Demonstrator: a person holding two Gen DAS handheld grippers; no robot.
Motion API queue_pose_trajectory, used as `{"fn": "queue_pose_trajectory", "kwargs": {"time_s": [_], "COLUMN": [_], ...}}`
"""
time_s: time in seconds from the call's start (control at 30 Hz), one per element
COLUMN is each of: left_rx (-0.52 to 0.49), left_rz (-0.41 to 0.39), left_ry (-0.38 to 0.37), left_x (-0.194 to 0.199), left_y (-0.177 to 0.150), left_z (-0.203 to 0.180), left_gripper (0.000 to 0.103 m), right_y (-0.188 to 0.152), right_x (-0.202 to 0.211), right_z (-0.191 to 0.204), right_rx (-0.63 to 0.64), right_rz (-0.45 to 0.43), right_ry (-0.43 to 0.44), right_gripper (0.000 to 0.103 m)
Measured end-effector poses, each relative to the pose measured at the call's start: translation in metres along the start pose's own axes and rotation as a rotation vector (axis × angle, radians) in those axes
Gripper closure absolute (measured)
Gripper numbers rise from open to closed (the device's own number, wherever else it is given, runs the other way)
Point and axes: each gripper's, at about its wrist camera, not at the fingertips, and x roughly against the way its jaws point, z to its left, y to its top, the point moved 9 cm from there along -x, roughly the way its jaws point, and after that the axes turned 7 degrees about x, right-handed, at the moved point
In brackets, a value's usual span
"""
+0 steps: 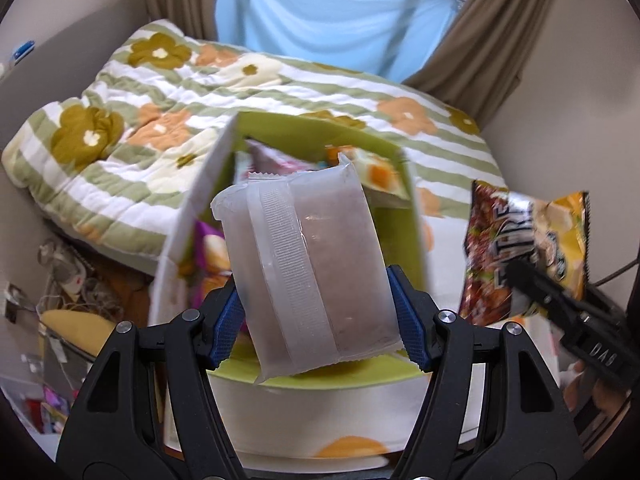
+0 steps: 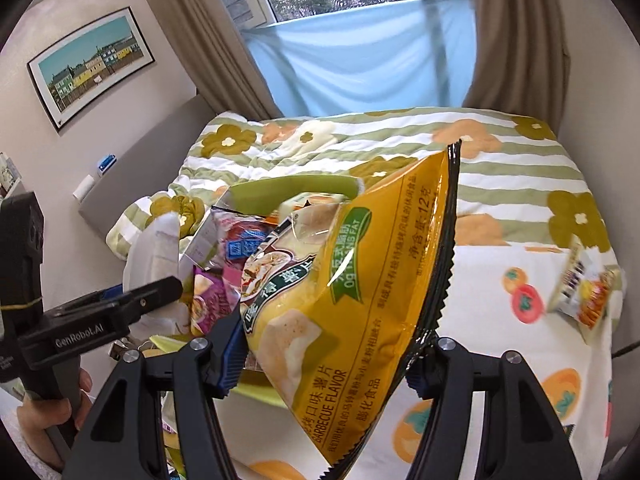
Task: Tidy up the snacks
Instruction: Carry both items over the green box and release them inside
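left gripper (image 1: 320, 320) clamps pouch (image 1: 308, 272); right gripper (image 2: 324, 364) apparently clamps chip bag (image 2: 360, 300).

A frosted clear snack pack (image 1: 308, 264) is tilted above the green box (image 1: 408, 204) of snacks; a yellow chip bag (image 2: 360, 292) is held aloft beside it.

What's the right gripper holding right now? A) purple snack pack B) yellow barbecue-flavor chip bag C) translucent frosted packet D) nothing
B: the right gripper is clamped on the yellow barbecue-flavor chip bag; the translucent frosted packet sits in the left gripper.
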Motion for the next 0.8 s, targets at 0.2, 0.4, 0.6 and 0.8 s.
{"fn": "queue_pose_trajectory", "kwargs": {"time_s": [0.2,0.4,0.6,0.8], "left_rx": [-0.037,-0.083,-0.112,-0.069], "left_rz": [0.071,0.132,0.090,0.115], "left_ry": [0.014,-0.013,0.007,0.007], "left_x": [-0.034,-0.055,-0.050,-0.056], "left_y": [0.001,-0.008,-0.001,-0.002], "left_z": [0.037,0.049,0.060,0.075], "left_gripper": [0.039,0.037,0.000,0.000], "right_y": [0.018,0.022,0.019,0.019], "right_x": [-0.033,-0.054,-0.060,-0.074], "right_z": [0.025,0.030,0.032,0.036], "right_rx": [0.026,0.063,0.111,0.200], "right_rz": [0.034,0.077,0.116,0.163], "right_ry": [-0.060,-0.166,-0.244,-0.304], "right_gripper": [0.043,0.043,0.043,0.043]}}
